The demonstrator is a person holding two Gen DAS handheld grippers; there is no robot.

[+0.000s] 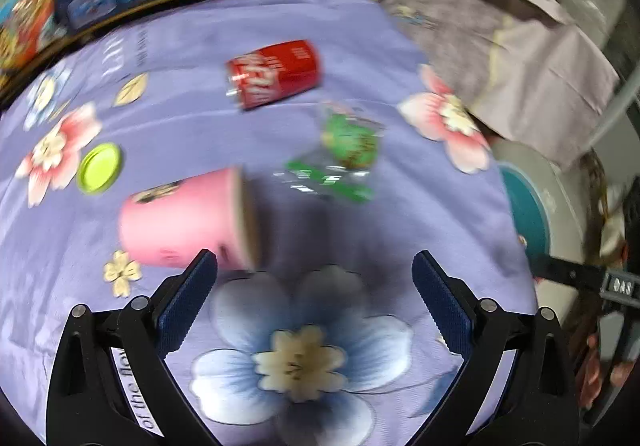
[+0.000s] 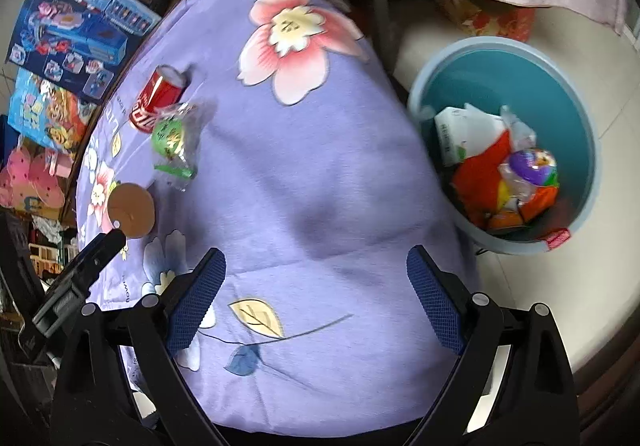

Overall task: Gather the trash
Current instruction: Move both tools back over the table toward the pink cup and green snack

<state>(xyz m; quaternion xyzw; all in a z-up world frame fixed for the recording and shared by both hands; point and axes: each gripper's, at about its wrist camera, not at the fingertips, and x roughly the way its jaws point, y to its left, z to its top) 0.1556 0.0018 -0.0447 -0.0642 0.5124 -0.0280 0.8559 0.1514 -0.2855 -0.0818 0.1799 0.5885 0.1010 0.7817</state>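
Trash remains on the purple flowered cloth (image 1: 248, 18): measured from the pink cup (image 1: 184, 218) lying on its side, the yellow-green lid (image 1: 99, 167) is just beside its base, the green clear wrapper (image 1: 344, 154) lies near its mouth, and the red can (image 1: 276, 72) sits farther off beyond it. Both the left gripper (image 1: 314, 302) and the right gripper (image 2: 316, 298) stand wide apart and empty. A sound next move, I judge, is to centre the left jaws across the cup's body, close gently so it does not crush, then carry it to the blue bin (image 2: 576, 94) well beyond the wrapper.

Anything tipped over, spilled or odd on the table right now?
Yes. The pink cup and the red can both lie on their sides on the cloth, with no spill showing. A crumpled clear wrapper lies between them, and a loose green lid sits apart. All look like trash still to collect.
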